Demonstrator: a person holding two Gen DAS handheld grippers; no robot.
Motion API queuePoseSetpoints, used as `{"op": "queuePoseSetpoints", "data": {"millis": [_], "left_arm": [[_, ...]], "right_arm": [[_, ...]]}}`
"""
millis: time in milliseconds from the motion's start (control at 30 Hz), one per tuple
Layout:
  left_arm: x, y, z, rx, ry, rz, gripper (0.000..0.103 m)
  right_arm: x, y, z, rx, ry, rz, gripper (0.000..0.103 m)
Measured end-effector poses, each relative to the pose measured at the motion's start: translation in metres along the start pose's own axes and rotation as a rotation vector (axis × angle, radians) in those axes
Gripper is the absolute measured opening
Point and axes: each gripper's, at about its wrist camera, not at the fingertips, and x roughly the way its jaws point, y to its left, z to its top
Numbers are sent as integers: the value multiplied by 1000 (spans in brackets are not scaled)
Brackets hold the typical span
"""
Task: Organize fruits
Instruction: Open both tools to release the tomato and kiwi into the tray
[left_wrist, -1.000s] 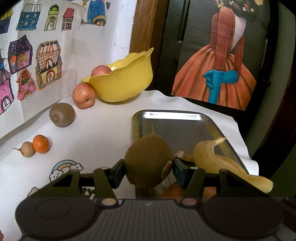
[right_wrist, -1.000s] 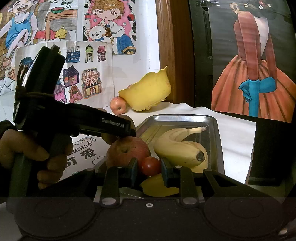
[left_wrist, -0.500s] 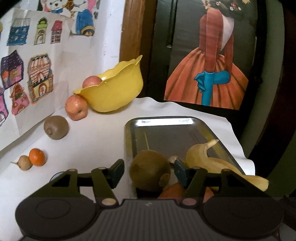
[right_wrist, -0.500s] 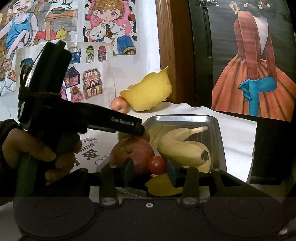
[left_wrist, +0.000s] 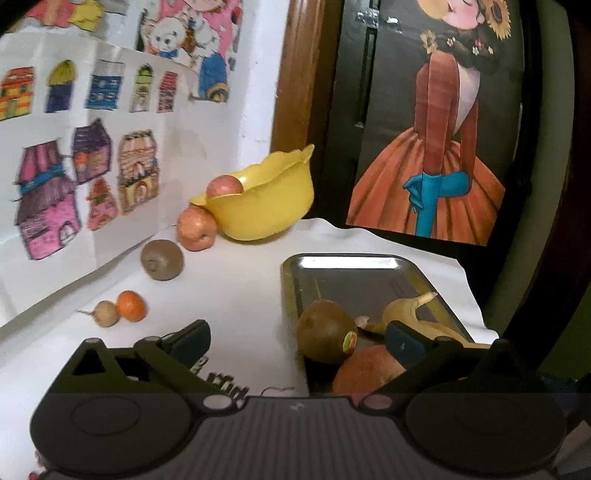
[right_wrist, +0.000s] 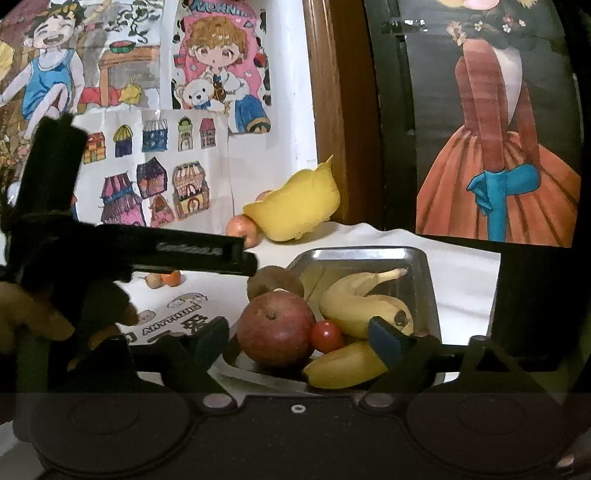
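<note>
A steel tray (left_wrist: 351, 264) (right_wrist: 424, 266) on the white cloth holds a stickered kiwi (left_wrist: 325, 330) (right_wrist: 275, 282), a red apple (right_wrist: 275, 332) (left_wrist: 367, 371), a cherry tomato (right_wrist: 325, 335) and bananas (right_wrist: 364, 302) (left_wrist: 413, 317). My left gripper (left_wrist: 295, 341) stands open and pulled back, the kiwi resting in the tray beyond its fingers. My right gripper (right_wrist: 301, 341) is open too, its fingers wide on either side of the apple and tomato. On the cloth to the left lie another kiwi (left_wrist: 162, 259), an apple (left_wrist: 195, 229), a small orange (left_wrist: 131, 305) and a brown round fruit (left_wrist: 107, 314).
A yellow bowl (left_wrist: 266, 203) (right_wrist: 295, 210) with an apple (left_wrist: 224, 185) inside sits at the back against the wall. Drawings cover the wall on the left; a dark panel with a painted dress stands behind the tray. In the right wrist view a hand (right_wrist: 29, 314) holds the other gripper.
My left gripper opened, released the stickered kiwi into the tray and drew back up and left. My right gripper opened off the cherry tomato, which now lies beside the apple.
</note>
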Motion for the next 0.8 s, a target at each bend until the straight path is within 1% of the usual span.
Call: {"op": "queuePoseSetpoints", "data": {"millis": [67,100,233,400,600,700,800], "left_arm": [[-11,4,-4,-12,-3,4,102],[-17,6,-6,-16,-2,6,103],[-39,16,-15,-30,-3,24,103],[-70,34,-30,-42,-5,55,103],[-103,60,-52,-31,14,120,103],[-115,74,-62,-39,42,157,103],[-126,91,-71,-60,70,171,103]], "right_arm": [[-8,3,0,6,-5,-5,100],[-12,4,-1,11,-8,-7,102],[-28,9,-5,12,-3,-32,102],[-45,15,-14,29,28,-58,102],[-58,33,-27,28,109,-73,102],[-60,45,-31,25,149,-64,102],[-59,58,-33,25,183,-44,102]]}}
